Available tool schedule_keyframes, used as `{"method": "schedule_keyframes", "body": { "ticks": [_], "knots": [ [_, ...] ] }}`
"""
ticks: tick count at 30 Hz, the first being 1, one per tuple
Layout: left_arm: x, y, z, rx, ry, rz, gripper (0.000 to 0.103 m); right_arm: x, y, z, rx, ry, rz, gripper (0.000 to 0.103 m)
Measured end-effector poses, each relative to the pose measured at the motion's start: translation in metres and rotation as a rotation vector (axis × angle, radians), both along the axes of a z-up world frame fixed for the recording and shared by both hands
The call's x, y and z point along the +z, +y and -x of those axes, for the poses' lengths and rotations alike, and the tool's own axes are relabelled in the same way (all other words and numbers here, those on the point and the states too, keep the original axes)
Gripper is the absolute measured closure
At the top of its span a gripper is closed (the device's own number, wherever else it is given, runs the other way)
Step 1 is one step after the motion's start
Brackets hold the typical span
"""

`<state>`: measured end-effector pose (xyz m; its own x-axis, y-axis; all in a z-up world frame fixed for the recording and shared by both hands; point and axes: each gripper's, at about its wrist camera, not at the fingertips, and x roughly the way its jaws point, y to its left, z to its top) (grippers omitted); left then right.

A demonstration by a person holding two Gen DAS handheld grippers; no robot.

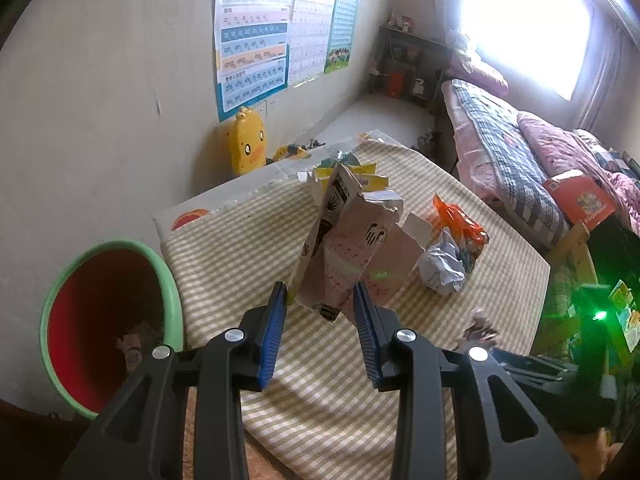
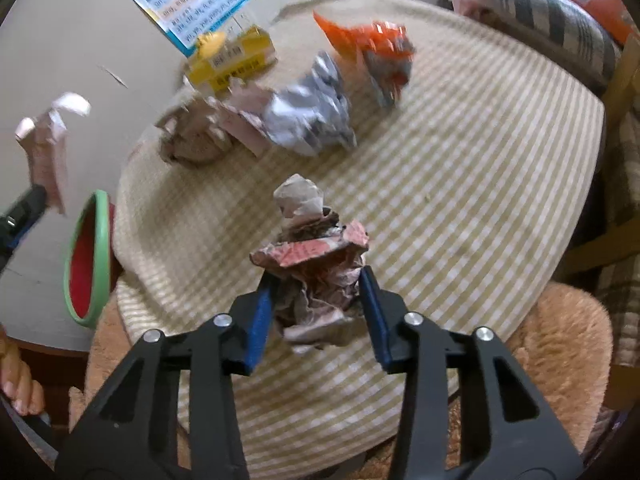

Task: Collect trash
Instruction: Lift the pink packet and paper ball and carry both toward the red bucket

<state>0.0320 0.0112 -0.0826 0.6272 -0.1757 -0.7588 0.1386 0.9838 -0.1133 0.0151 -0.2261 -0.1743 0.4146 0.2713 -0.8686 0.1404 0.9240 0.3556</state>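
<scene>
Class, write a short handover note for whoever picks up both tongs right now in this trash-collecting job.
Left tongs: shut on a torn pink carton, lifted near the green bin.
Right tongs: around a crumpled paper wad; grip unclear.
Done: some scraps already lie in the bin.
Left: drop both pieces in, then clear the white paper ball, orange wrapper and yellow box off the striped cloth.

Home bedroom: bed [image 1: 516, 148], wall learning charts [image 1: 256, 36], duck toy [image 1: 246, 146].
</scene>
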Motion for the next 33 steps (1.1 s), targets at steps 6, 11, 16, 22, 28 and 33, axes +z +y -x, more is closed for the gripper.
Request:
{"method": "schedule_keyframes", "body": {
  "ticks": [6, 11, 16, 22, 28, 33],
  "knots": [
    [0.004, 0.009, 0.001, 0.014, -0.019, 0.003, 0.071, 0.047, 0.0, -0.001, -0.021, -0.127, 0.005, 0.062],
    [0.009, 0.015, 0.002, 0.025, -0.035, 0.009, 0.071, 0.086, 0.008, -0.003, -0.025, -0.231, 0.007, 0.062],
    [0.011, 0.02, 0.003, 0.037, -0.051, 0.001, 0.071, 0.118, 0.021, 0.0, 0.003, -0.32, 0.027, 0.062],
    [0.013, 0.03, 0.003, 0.058, -0.063, 0.004, 0.071, 0.141, 0.039, -0.001, 0.045, -0.381, 0.038, 0.062],
    [0.017, 0.039, 0.006, 0.075, -0.077, 0.016, 0.071, 0.144, 0.051, -0.003, 0.067, -0.387, 0.044, 0.062],
    [0.016, 0.045, 0.006, 0.086, -0.075, 0.029, 0.071, 0.142, 0.062, -0.005, 0.088, -0.375, 0.049, 0.062]
  ]
}}
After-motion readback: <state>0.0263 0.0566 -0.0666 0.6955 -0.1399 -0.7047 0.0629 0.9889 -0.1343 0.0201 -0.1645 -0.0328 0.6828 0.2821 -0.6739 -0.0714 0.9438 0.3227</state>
